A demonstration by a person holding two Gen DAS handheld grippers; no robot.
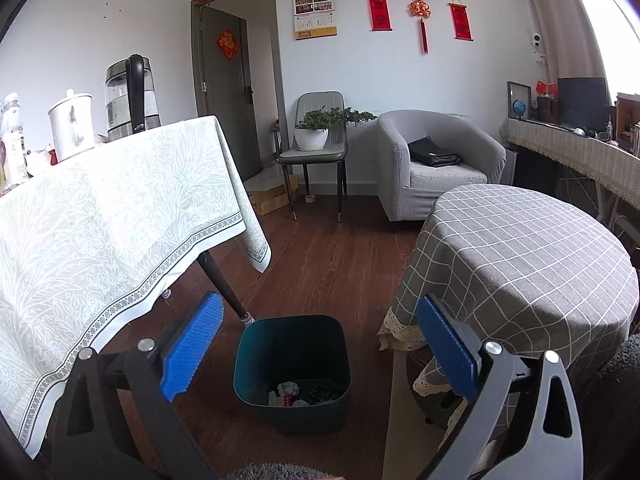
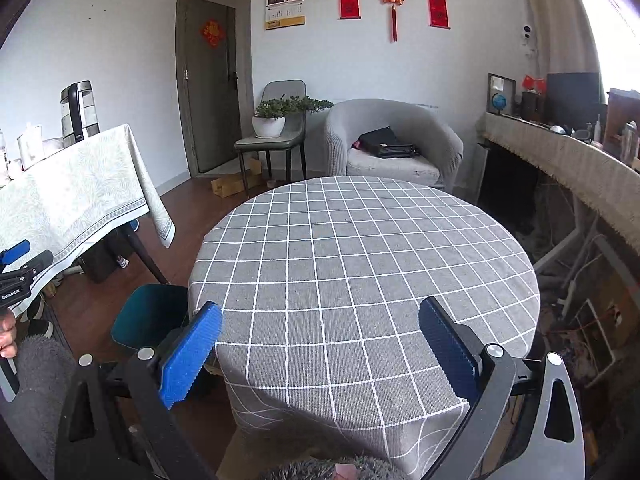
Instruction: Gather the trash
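Note:
A dark teal bin (image 1: 292,364) stands on the wooden floor, with crumpled paper and other trash (image 1: 289,391) at its bottom. My left gripper (image 1: 320,344) hovers just above and before it, open, nothing between its blue pads (image 1: 192,348). In the right wrist view my right gripper (image 2: 320,344) is open and empty over the near edge of the round table with the grey checked cloth (image 2: 360,248). The bin (image 2: 148,316) shows partly at that table's left side. The left gripper (image 2: 16,268) and a hand (image 2: 6,336) appear at the far left.
A table with a pale leaf-patterned cloth (image 1: 100,220) stands left of the bin, bearing a kettle (image 1: 130,96) and a white jug (image 1: 72,126). Beyond are a chair with a potted plant (image 1: 316,128), a grey armchair (image 1: 436,160) holding a black bag, and a cluttered sideboard (image 1: 580,148).

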